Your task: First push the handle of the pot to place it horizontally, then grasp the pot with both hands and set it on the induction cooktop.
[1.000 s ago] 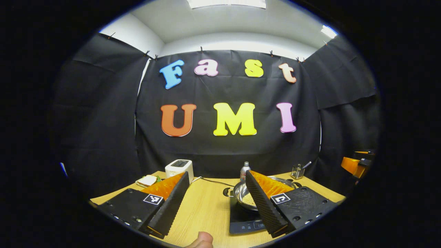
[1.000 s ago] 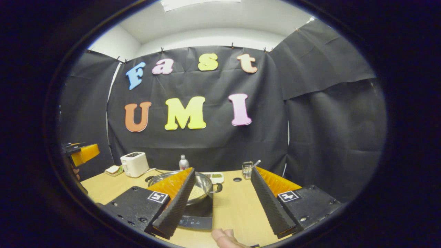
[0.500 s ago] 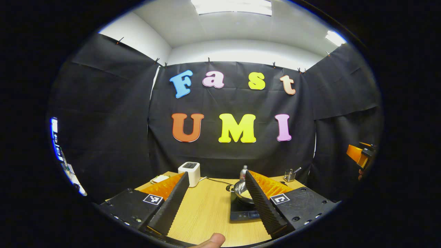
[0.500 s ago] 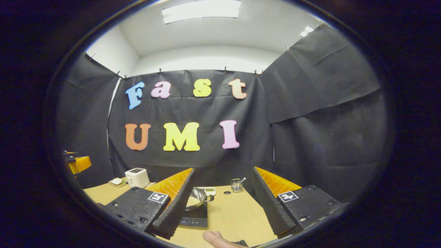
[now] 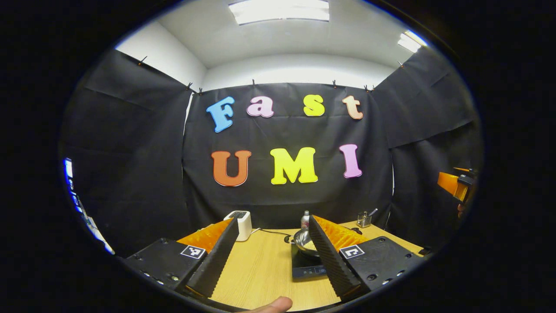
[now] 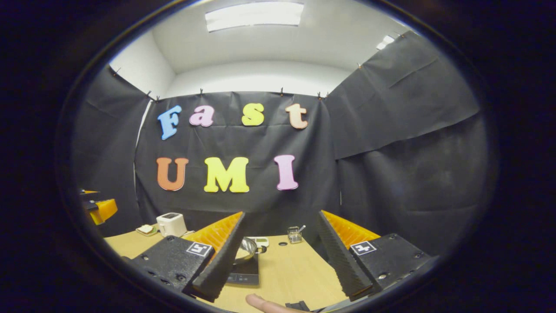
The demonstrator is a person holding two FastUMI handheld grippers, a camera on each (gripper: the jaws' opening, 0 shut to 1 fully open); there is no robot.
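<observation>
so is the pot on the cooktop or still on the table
On the cooktop: in the left gripper view the pot sits on the dark induction cooktop, not the table. Both hand-held grippers are open and well back from it.

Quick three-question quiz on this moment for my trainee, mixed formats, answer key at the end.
1. True or false: the pot sits on the induction cooktop.
2. Multiple choice: the left tongs are A) open, clamping nothing; B) shut on the pot's rim; C) shut on the toaster.
3. Fill in: the white appliance at the table's far edge, left of the pot in the left gripper view, is a ____.

Key:
1. True.
2. A; the right tongs are also open, away from the pot.
3. Toaster.
</observation>
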